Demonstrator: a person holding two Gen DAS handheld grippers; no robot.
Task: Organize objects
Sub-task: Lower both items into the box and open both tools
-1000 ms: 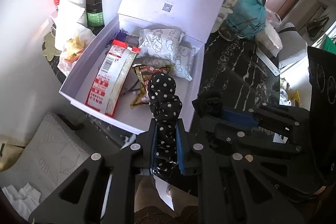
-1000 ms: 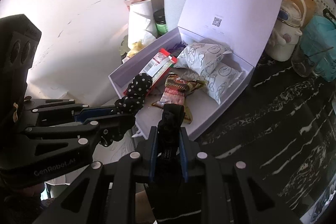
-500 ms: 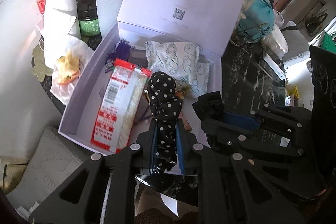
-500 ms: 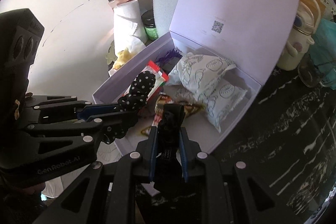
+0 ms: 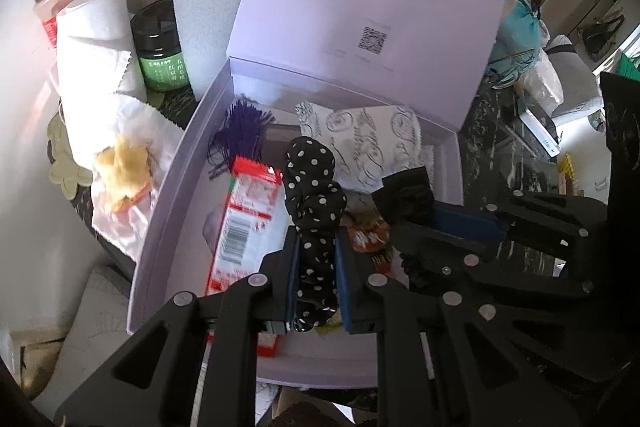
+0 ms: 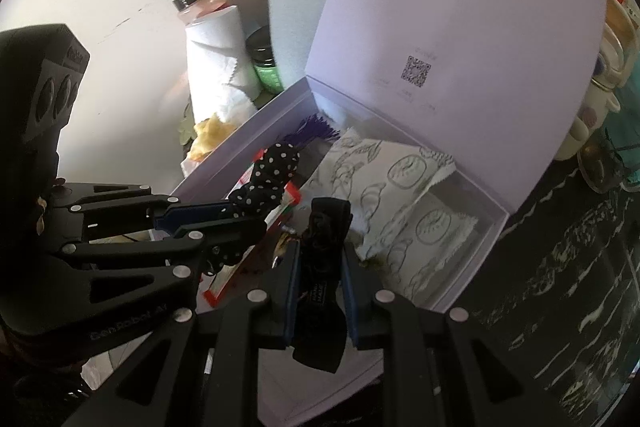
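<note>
Snacks already lie in the open lilac box point(image 5: 172, 187). Left tool point(image 5: 316, 267) grips a polka-dot scrunchie point(image 5: 314, 187) over the box middle; at its 3 o'clock, right tool point(image 6: 318, 275) grips a black scrunchie point(image 6: 326, 223) above the near edge. Neither is released yet, so dropping both in remains.
</note>
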